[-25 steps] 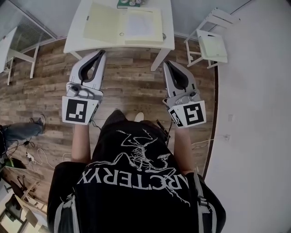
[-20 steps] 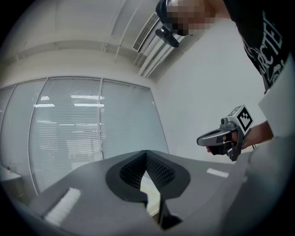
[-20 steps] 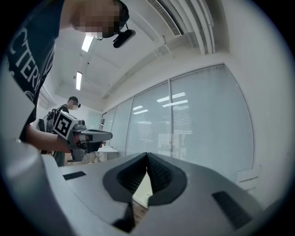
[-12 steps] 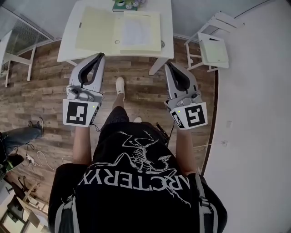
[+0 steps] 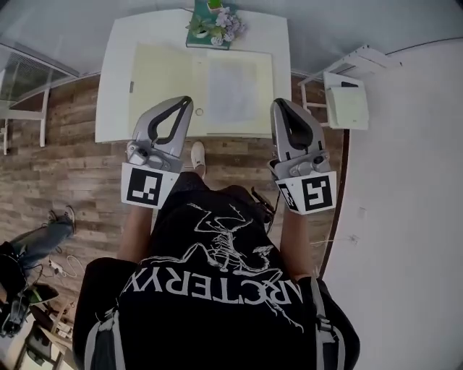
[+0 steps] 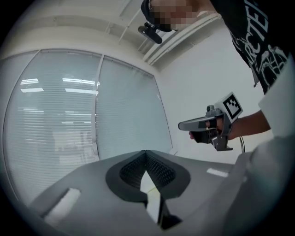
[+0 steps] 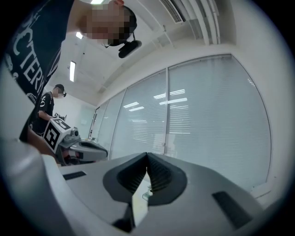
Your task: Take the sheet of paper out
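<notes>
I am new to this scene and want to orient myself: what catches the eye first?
Two grey grippers, the left gripper and the right gripper, are held level at the near edge of a white table, each with jaws shut on nothing. Between them lies an open pale yellow folder with a white sheet of paper on its right half. Flowers stand at the table's far edge.

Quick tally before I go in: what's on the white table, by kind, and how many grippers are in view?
open folder: 1
sheet of paper: 1
green item with flowers: 1
grippers: 2 (left gripper, right gripper, both shut and empty)
Total: 5
</notes>
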Available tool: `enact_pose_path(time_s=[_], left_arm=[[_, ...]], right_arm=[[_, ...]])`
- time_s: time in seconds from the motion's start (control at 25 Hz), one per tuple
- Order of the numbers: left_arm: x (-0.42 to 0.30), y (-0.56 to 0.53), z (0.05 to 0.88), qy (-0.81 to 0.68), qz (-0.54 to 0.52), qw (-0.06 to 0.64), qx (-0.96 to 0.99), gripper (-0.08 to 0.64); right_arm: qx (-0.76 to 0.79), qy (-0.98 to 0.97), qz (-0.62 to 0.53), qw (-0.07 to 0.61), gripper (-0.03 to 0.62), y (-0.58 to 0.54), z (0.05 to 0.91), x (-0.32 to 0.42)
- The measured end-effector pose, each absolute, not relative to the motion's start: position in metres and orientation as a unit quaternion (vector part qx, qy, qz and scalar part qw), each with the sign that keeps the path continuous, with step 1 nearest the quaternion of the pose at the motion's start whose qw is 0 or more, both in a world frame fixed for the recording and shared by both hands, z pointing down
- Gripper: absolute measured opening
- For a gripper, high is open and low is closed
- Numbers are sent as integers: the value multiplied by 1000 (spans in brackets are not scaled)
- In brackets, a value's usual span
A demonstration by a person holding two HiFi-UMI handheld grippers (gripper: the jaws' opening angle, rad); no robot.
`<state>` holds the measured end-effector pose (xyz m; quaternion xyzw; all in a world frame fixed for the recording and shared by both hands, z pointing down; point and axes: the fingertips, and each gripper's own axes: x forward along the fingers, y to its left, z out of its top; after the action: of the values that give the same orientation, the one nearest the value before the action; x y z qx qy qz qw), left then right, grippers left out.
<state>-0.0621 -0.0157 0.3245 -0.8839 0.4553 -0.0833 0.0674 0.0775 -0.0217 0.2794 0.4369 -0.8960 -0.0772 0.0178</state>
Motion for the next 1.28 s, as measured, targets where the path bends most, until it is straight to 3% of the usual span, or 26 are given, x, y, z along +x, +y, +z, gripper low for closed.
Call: enact_pose_path(time_s=[0.16,1.0,1.28], left_arm=[[-74,-53,334,456,-77,39,-886,11],[-54,-99,304,503,-97,81,-855,12],[-53,-126,401,469,-102,-64,-875,14]], right_arm=[[448,-890,-80,35,12,-60,279,69],[388,-919,-66,28,12,-126,281,84],[388,-919,-68,34,12,-133,284,91]])
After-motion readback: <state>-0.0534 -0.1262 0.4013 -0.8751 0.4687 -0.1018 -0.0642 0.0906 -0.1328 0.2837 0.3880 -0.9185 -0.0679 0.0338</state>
